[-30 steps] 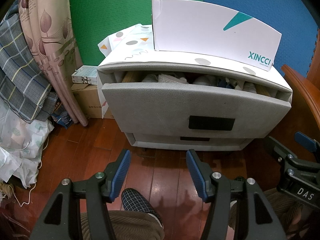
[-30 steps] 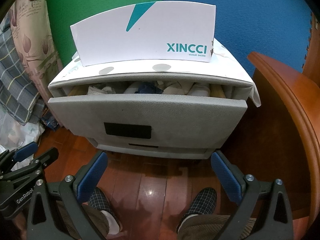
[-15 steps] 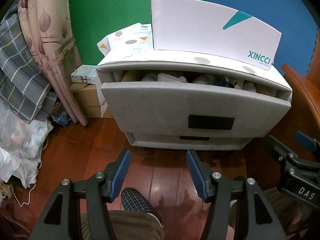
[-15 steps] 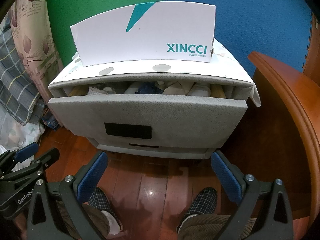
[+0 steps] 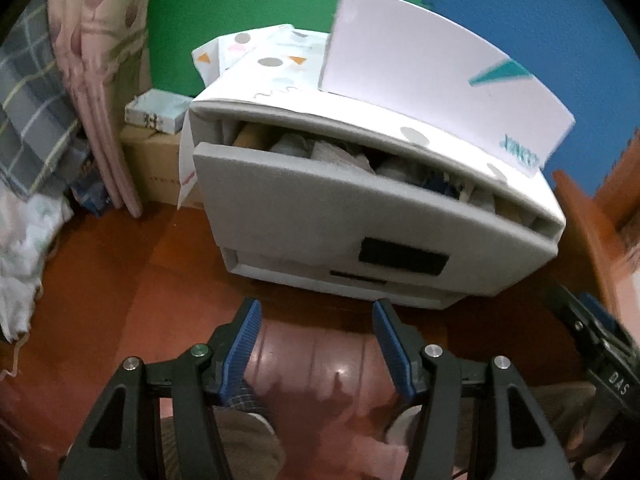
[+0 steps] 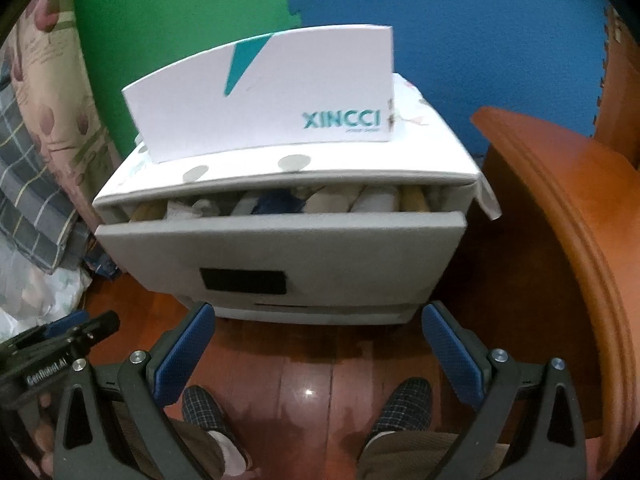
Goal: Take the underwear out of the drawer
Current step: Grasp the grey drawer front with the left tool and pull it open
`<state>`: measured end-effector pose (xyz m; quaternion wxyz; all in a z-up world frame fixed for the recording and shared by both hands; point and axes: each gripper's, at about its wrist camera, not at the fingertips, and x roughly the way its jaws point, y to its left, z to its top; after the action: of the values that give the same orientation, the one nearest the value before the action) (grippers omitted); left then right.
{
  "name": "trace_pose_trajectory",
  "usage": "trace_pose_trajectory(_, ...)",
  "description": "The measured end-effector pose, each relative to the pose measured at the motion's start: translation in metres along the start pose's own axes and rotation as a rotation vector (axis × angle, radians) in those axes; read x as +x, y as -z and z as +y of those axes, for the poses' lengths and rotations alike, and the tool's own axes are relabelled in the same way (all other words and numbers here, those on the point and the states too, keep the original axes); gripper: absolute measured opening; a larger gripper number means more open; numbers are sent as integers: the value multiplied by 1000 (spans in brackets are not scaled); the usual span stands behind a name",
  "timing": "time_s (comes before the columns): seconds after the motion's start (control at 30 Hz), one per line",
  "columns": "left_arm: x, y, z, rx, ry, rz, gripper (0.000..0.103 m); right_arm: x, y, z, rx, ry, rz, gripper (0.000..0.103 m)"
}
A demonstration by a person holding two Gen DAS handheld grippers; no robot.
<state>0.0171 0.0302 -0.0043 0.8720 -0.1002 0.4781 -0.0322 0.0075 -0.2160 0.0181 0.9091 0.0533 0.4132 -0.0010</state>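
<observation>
Green and blue mats back a grey cabinet whose drawer (image 6: 280, 236) sits ajar, exposing folded underwear (image 6: 276, 202); left gripper (image 5: 316, 344) and right gripper (image 6: 316, 344) hover spread, empty.

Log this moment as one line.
phase: approach | left gripper: open, empty | right gripper: open, empty | grey upper drawer: part open | folded clothes: inside, untouched

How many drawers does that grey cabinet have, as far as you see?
2. The top drawer is pulled partly open with folded clothes inside; the bottom drawer sits closed beneath it, only a thin strip showing. No others visible.
</observation>
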Motion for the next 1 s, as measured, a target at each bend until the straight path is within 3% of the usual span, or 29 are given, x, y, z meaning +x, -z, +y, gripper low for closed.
trace_pose_trajectory(0.2,3,-35,22,-172,99,5,59,-15,-22,-23,-59,35,-31,102)
trace_pose_trajectory(0.43,28,-75,44,-391,187,35,59,-3,-22,-54,81,-128,32,102)
trace_pose_trajectory(0.5,39,-81,45,-428,183,48,59,-2,-22,-54,86,-157,34,102)
trace_pose_trajectory(0.73,72,-93,54,-523,168,103,59,-3,-19,-35,-11,-143,30,102)
trace_pose_trajectory(1.0,93,-93,67,-601,145,127,70,-3,-21,-36,-5,-171,22,102)
